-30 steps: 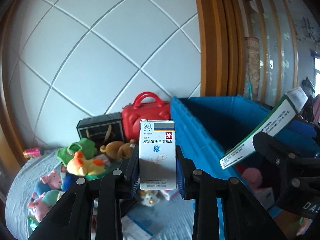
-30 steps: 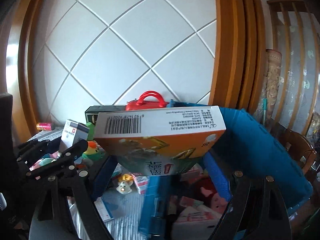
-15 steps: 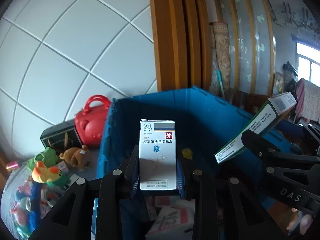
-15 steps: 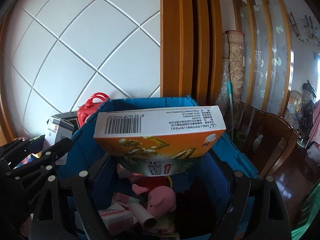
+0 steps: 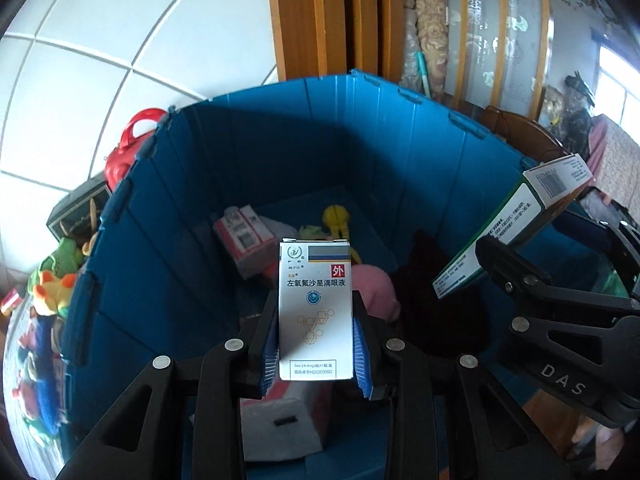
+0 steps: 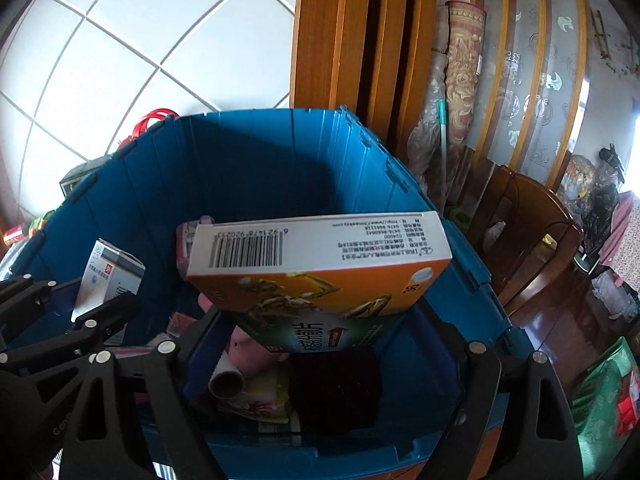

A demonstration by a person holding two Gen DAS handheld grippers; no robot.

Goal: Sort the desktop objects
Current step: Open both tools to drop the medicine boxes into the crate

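My left gripper [image 5: 316, 344] is shut on a small white eye-drop box [image 5: 315, 312], held upright over the open blue crate [image 5: 256, 128]. My right gripper [image 6: 320, 344] is shut on a larger orange and white medicine box [image 6: 320, 264], held flat above the same blue crate [image 6: 248, 160]. Each gripper shows in the other view: the right one with its medicine box [image 5: 516, 232] at the right, the left one with the eye-drop box [image 6: 110, 280] at the left. Inside the crate lie a pink plush toy [image 5: 374, 284], a yellow toy [image 5: 338, 220], small cartons [image 5: 244, 236] and a dark cloth [image 6: 336, 388].
Left of the crate are a red toy case [image 5: 128, 148], a dark box [image 5: 76, 212] and several plush toys [image 5: 52, 280] on the table. A wooden door frame [image 6: 340, 40] and wooden chair [image 6: 528, 240] stand behind and right of the crate.
Both grippers have swung right from the toy-covered table to over the blue crate, and tilted down into it. Both still hold their boxes.
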